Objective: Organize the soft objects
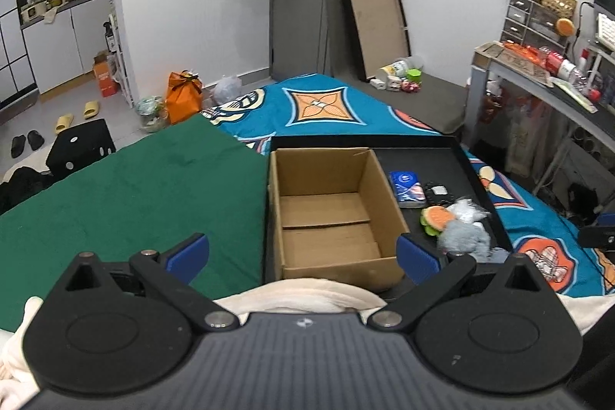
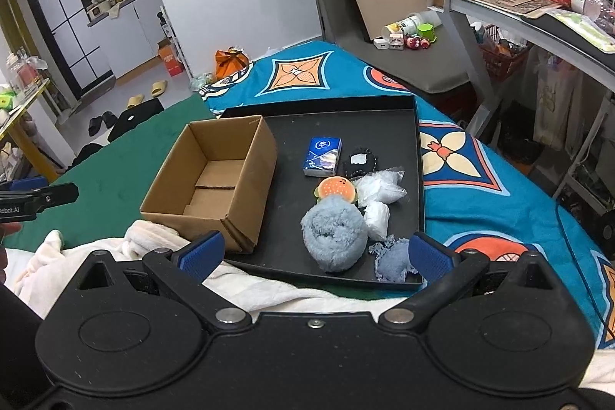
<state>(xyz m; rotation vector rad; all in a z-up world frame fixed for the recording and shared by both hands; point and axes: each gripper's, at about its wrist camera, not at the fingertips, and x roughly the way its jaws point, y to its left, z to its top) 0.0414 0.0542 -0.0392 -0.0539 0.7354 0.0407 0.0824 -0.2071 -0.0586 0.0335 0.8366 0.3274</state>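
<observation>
Since the cardboard box (image 2: 215, 179) stands empty on the black tray (image 2: 419, 179) and every soft thing lies loose beside it, the step in hand looks like a first pick, and the blue fluffy roll (image 2: 333, 235) is the sensible start: it sits just ahead of the right gripper (image 2: 315, 256), between its spread fingers, so the jaws can go over its middle and squeeze lightly before swinging it left into the box. Just right of the roll lie a knitted blue piece (image 2: 392, 262) and two white plastic bags (image 2: 378, 189); beyond it are a burger plush (image 2: 336, 189), a tissue pack (image 2: 322, 156) and a small dark pouch (image 2: 361, 162), all crowded, so a centred grip avoids dragging neighbours. The right gripper hovers low over the tray's near edge, tilted downward, empty. The left gripper (image 1: 303, 258) is also wide apart and empty, pointed straight into the box, which lies directly ahead between its fingers, with a cream blanket (image 1: 307, 294) beneath it.
</observation>
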